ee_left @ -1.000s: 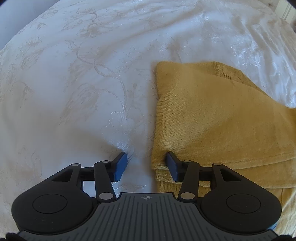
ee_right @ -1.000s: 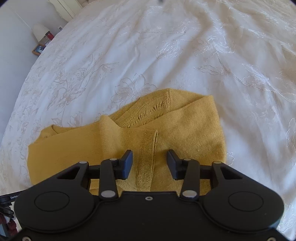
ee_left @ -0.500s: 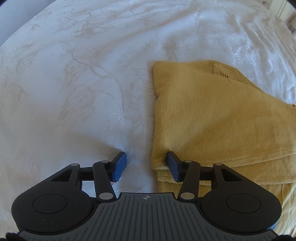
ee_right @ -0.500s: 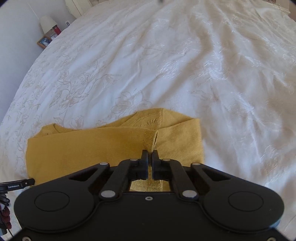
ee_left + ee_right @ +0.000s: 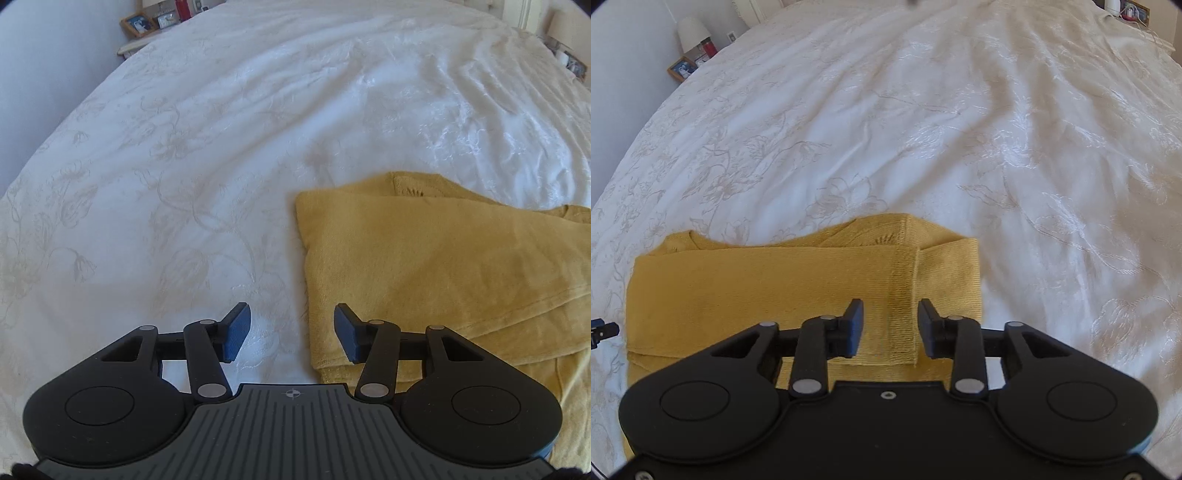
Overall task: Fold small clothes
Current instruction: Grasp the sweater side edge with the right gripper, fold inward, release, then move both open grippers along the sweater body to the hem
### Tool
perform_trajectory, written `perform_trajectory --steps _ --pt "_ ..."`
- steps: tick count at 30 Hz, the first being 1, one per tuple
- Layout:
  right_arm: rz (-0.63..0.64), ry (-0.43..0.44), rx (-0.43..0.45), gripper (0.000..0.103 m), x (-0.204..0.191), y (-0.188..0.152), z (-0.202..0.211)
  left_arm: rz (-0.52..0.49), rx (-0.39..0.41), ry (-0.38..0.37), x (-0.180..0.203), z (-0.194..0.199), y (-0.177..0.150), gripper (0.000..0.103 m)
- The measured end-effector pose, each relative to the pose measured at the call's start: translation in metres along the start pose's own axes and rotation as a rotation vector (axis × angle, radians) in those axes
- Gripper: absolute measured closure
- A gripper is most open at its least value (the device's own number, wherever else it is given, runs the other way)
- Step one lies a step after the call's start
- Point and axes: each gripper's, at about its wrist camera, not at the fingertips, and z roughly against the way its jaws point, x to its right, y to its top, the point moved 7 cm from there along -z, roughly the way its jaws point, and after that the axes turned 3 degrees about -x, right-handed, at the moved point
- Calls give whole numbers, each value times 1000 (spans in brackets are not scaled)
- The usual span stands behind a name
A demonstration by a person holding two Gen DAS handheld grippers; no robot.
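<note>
A mustard-yellow knit garment (image 5: 443,266) lies folded on the white embroidered bedspread (image 5: 221,147). In the left wrist view it fills the lower right. My left gripper (image 5: 291,332) is open and empty, straddling the garment's left edge from above. In the right wrist view the garment (image 5: 757,288) lies as a folded band with a ribbed sleeve cuff (image 5: 905,314) laid across it. My right gripper (image 5: 890,328) is open and empty, with its jaws either side of that cuff.
The bedspread (image 5: 960,129) stretches far ahead in both views. A bedside table with a framed picture (image 5: 681,68), a white lamp (image 5: 692,31) and small items stands beyond the bed's far left corner. The other gripper's tip (image 5: 604,330) shows at the left edge.
My right gripper shut on the sleeve cuff, carried it back over the garment, then opened and let it go. Both grippers have lifted away, so more of the bed shows.
</note>
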Motion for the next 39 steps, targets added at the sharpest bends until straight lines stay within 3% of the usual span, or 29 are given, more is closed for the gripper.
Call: perform_trajectory --steps 6,10,15,21,24,27,28,30,39 --pt "83 57 -7 52 -50 0 -14 -17 14 -15 29 -16 23 54" --pt "94 84 -12 52 -63 -1 -18 -35 1 23 29 -30 26 54" --pt "69 52 -37 47 -49 -9 -25 38 -74 74 -2 -58 16 52" --pt "-20 -7 -72 48 -13 -23 -30 42 -80 77 -17 -62 13 48" --pt "-34 -23 -63 46 -7 -24 -25 71 -82 52 -18 -58 14 48" --pt "-52 -17 -42 30 -6 -26 -16 132 -88 -3 -21 -49 11 47" --pt "-61 -9 -33 29 -6 -26 -12 145 -81 -17 -21 -44 9 41" --pt "-76 -1 -24 29 -5 -30 -5 158 -45 -22 -21 -32 7 35" --pt "-100 7 -21 28 -2 -58 23 146 24 -54 -8 17 -13 35"
